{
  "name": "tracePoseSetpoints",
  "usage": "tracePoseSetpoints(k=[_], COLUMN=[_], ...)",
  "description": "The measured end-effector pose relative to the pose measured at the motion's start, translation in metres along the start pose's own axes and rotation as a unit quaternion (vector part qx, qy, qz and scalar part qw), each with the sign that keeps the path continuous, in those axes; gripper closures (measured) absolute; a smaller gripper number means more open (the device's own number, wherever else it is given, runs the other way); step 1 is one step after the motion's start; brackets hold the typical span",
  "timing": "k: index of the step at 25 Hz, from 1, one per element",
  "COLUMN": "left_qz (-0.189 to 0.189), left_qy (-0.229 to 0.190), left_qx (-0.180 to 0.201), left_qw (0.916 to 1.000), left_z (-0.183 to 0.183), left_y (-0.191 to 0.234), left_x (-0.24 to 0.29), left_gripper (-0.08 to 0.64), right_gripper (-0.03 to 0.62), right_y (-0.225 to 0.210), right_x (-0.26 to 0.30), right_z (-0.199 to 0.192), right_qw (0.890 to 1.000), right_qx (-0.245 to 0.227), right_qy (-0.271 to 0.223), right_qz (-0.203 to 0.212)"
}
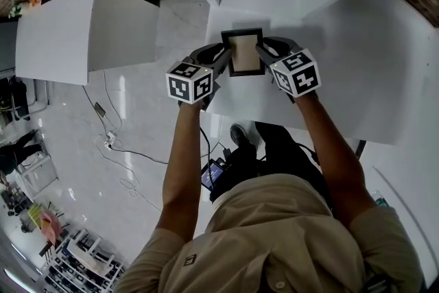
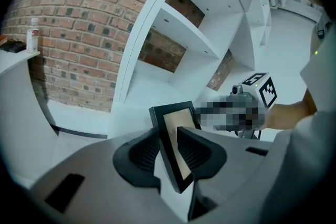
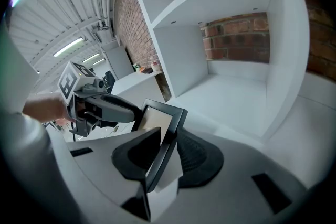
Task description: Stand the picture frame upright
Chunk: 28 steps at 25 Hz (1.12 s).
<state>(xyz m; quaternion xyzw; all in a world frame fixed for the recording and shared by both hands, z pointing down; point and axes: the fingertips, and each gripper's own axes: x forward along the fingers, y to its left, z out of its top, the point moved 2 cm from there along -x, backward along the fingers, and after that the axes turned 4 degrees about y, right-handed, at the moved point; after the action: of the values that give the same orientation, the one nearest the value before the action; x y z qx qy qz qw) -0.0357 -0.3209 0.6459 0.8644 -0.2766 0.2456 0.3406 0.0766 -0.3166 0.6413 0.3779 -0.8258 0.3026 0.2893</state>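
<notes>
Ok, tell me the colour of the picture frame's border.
Black. The picture frame shows it best in the head view.

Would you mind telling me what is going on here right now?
A person is handling a small black picture frame with two handheld tongs over a white table. The left tongs are clamped on its left edge and the right tongs on its right edge. Its face is turned up towards the person, and it is not yet standing on its own.
</notes>
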Motion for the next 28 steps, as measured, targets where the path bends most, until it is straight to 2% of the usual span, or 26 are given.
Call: tracePoseSetpoints(k=[12,28], left_qz=[0.003,-0.003], left_qy=[-0.018,-0.015], left_qx=[0.023,0.047], left_qw=[0.9996,0.9988], left_z=[0.019,-0.008], left_y=[-0.018,-0.048], left_x=[-0.015,-0.048], left_gripper=[0.472,0.472], right_gripper=[0.495,0.497], right_y=[0.009,0.048], right_x=[-0.027,-0.054], right_z=[0.012,-0.007], right_qw=[1.0,0.999], right_qx=[-0.01,-0.027], right_qy=[-0.025,-0.033], right_qz=[-0.009,-0.024])
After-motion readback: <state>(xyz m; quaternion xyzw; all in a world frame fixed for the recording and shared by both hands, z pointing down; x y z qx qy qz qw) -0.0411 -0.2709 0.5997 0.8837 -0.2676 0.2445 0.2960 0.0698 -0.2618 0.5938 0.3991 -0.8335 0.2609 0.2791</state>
